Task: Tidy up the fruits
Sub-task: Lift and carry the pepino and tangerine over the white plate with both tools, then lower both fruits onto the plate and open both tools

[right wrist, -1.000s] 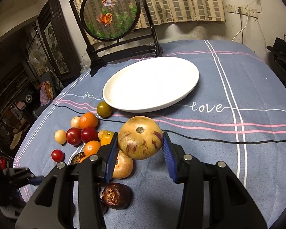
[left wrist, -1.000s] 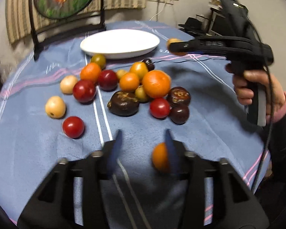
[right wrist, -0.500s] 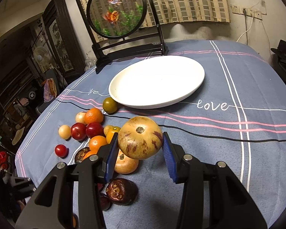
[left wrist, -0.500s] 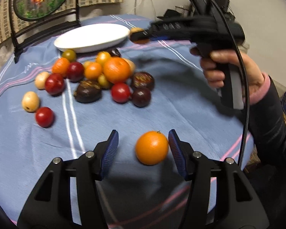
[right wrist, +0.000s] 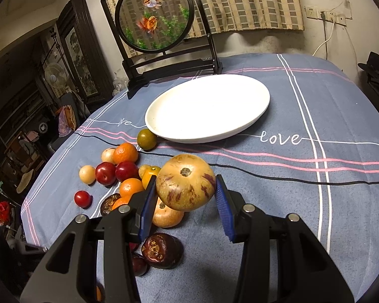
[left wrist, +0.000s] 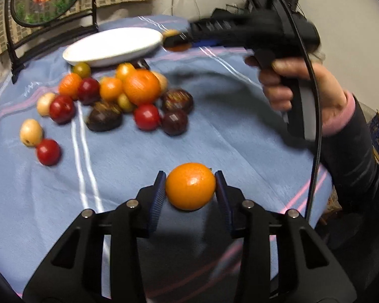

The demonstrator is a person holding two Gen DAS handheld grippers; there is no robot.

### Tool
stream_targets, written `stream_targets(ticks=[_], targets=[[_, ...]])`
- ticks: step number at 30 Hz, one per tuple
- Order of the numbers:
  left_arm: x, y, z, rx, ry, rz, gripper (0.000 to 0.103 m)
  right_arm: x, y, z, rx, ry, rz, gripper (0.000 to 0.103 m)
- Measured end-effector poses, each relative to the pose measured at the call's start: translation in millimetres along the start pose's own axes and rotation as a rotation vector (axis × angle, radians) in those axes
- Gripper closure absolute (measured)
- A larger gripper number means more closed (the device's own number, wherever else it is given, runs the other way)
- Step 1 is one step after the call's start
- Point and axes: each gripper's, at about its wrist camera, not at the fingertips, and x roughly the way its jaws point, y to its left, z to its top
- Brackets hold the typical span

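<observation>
A small orange (left wrist: 190, 186) sits on the blue tablecloth near the front edge, between the pads of my left gripper (left wrist: 190, 174). The jaws are closing and both pads touch its sides. My right gripper (right wrist: 185, 178) is shut on a tan fruit with purple streaks (right wrist: 185, 185), held above the cloth just short of the white plate (right wrist: 240, 128). In the left wrist view the right gripper (left wrist: 176, 41) hovers at the rim of the plate (left wrist: 113, 45). A pile of red, orange, yellow and dark purple fruits (left wrist: 123, 96) lies left of centre.
A round fish ornament on a black stand (right wrist: 154, 17) rises behind the plate. A black cable (right wrist: 290, 176) crosses the cloth. A person's hand (left wrist: 303, 88) and dark sleeve fill the right side of the left wrist view. Dark furniture stands beyond the table's left edge.
My left gripper swung right, brought the loose orange between its fingers and closed onto it. The right gripper kept its fruit and hardly moved.
</observation>
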Motion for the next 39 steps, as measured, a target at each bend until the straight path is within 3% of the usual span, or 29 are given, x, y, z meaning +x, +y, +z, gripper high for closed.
stream_targets(ticks=[4, 10, 12, 17, 23, 31, 33, 36, 39], targets=[[-12, 34, 40, -0.031, -0.067, 0.022, 0.063, 1, 1, 13, -0.005, -0.022, -0.026, 0.058], [3, 102, 125, -0.13, -0.146, 0.146, 0.063, 35, -3, 59, -0.039, -0.064, -0.144, 0.058], [22, 129, 159, -0.174, -0.146, 0.179, 0.063, 50, -6, 68, -0.049, -0.056, -0.179, 0.058], [71, 166, 205, -0.233, -0.087, 0.219, 0.063, 91, -21, 82, -0.041, -0.007, -0.218, 0.058], [126, 188, 227, -0.24, 0.009, 0.269, 0.063, 118, -25, 86, -0.077, 0.051, -0.228, 0.058], [149, 192, 225, -0.24, 0.049, 0.298, 0.062, 128, -28, 85, -0.087, 0.085, -0.224, 0.057], [148, 190, 226, -0.235, 0.038, 0.305, 0.045, 127, -26, 85, -0.089, 0.078, -0.215, 0.054], [132, 183, 227, -0.21, 0.003, 0.342, 0.038, 120, -22, 86, -0.103, 0.05, -0.226, 0.047], [110, 177, 222, -0.209, -0.033, 0.374, 0.028, 109, -18, 87, -0.107, 0.027, -0.23, 0.046]])
